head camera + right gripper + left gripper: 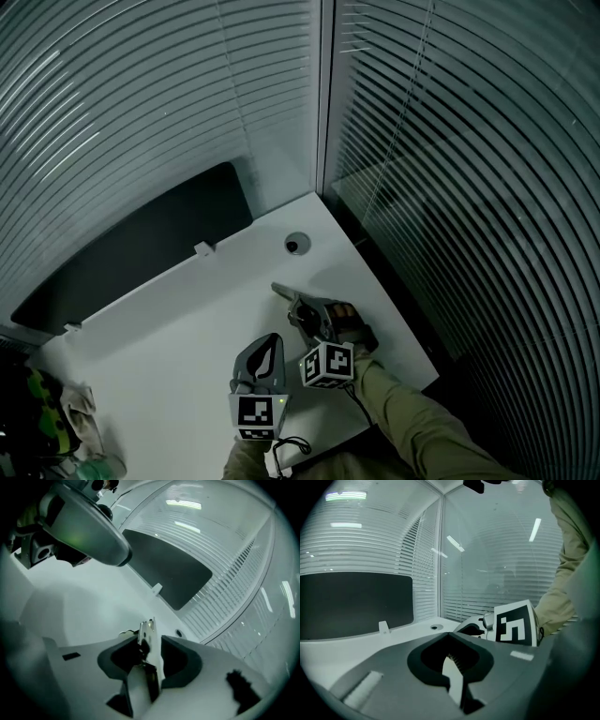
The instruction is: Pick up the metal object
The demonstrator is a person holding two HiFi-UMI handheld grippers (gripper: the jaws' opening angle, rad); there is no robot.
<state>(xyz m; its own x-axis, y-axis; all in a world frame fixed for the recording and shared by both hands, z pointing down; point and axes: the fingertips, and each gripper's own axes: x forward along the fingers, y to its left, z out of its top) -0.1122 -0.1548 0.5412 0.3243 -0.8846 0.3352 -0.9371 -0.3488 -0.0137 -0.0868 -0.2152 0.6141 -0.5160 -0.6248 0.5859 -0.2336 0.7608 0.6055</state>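
The metal object (148,631) is a thin, pale plate standing edge-on between the jaws of my right gripper (150,641), which look shut on it. In the head view its grey pointed end (281,292) sticks out beyond the right gripper (294,306), low over the white table (159,328) near the far right corner. My left gripper (273,339) sits just to the near left of the right one, jaws together and holding nothing. In the left gripper view its jaws (449,635) meet at the tip, with the right gripper's marker cube (514,624) just beyond.
A round cable hole (296,244) lies in the table's far corner. A dark panel (141,248) with a small white clip (202,248) runs along the back edge. Glass walls with blinds (450,169) close in behind and to the right. A cloth (82,411) lies at the near left.
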